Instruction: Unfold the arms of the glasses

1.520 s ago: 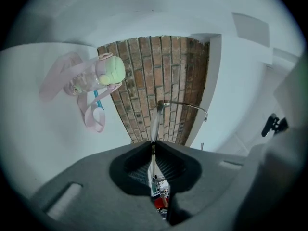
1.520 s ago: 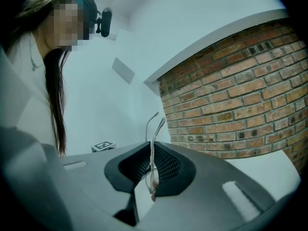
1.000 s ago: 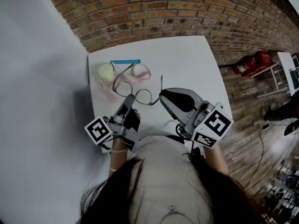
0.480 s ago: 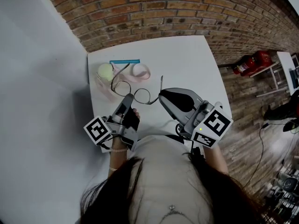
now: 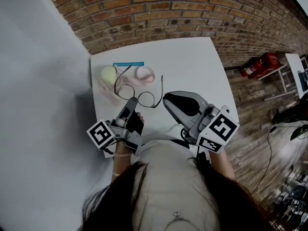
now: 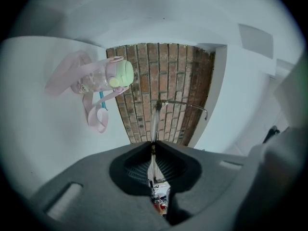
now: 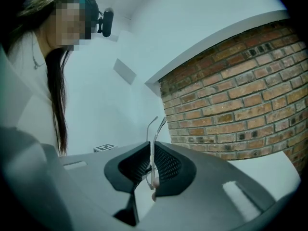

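Observation:
Thin wire-rimmed glasses [image 5: 139, 96] hang above the white table [image 5: 192, 64], held between both grippers. My left gripper [image 5: 133, 102] is shut on the frame near the bridge; in the left gripper view the rim [image 6: 156, 117] rises out of the shut jaws [image 6: 153, 150]. My right gripper [image 5: 165, 99] is shut on the right arm of the glasses [image 5: 161, 84], which points away toward the wall. In the right gripper view that arm [image 7: 155, 129] sticks up from between the closed pads [image 7: 151, 165]. The other arm [image 5: 122, 74] reaches toward the bottle.
A pink bottle with a pale green lid [image 5: 109, 75] lies at the table's left, its pink strap [image 5: 145, 73] beside it, and a blue strip [image 5: 128, 63] behind. A brick wall [image 5: 159, 13] stands beyond the table. A red extinguisher [image 5: 257, 65] lies on the floor at right.
The right arm of the glasses has swung a little to the left, and my right gripper shifted slightly left with it. The left gripper has hardly moved.

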A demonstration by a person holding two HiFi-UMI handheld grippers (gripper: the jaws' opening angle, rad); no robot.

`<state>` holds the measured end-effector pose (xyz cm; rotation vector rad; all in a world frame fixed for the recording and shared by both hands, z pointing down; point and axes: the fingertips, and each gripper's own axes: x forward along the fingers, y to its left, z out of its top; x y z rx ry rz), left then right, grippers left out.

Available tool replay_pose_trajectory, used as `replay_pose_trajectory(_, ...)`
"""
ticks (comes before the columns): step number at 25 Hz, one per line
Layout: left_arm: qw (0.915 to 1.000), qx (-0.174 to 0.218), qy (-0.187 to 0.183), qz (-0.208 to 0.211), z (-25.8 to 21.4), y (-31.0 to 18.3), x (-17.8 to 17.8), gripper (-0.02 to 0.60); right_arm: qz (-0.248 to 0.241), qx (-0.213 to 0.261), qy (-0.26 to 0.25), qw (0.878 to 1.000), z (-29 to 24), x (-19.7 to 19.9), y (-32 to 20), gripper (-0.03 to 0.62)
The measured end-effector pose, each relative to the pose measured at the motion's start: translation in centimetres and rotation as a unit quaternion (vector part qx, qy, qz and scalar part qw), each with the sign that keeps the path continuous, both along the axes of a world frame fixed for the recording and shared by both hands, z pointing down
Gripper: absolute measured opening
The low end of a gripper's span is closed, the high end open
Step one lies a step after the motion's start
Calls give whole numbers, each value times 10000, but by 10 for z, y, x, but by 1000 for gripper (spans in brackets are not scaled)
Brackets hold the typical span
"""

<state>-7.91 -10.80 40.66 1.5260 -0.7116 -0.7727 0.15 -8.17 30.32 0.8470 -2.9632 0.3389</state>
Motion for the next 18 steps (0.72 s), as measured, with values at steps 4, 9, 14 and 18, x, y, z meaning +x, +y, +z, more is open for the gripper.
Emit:
replay_pose_trajectory(4,9999,-57,49,-78,-1,0,-1,21,88,3,-63,9999,-3,8,-3,34)
replay_pose_trajectory(9,9999,-51,106,-92,-1,-1,-3,21,218,-13,-49,9997,1,14,-8,32)
replay_pose_trajectory(14,9998,-54,181,-61,-2,0,-3,21,414,-30,52,9991,11,21,-14,31)
replay_pose_trajectory(18,9995,-39,298,-29,-5,1,-1,22,554,-52,278,9981,25,25,-17,24)
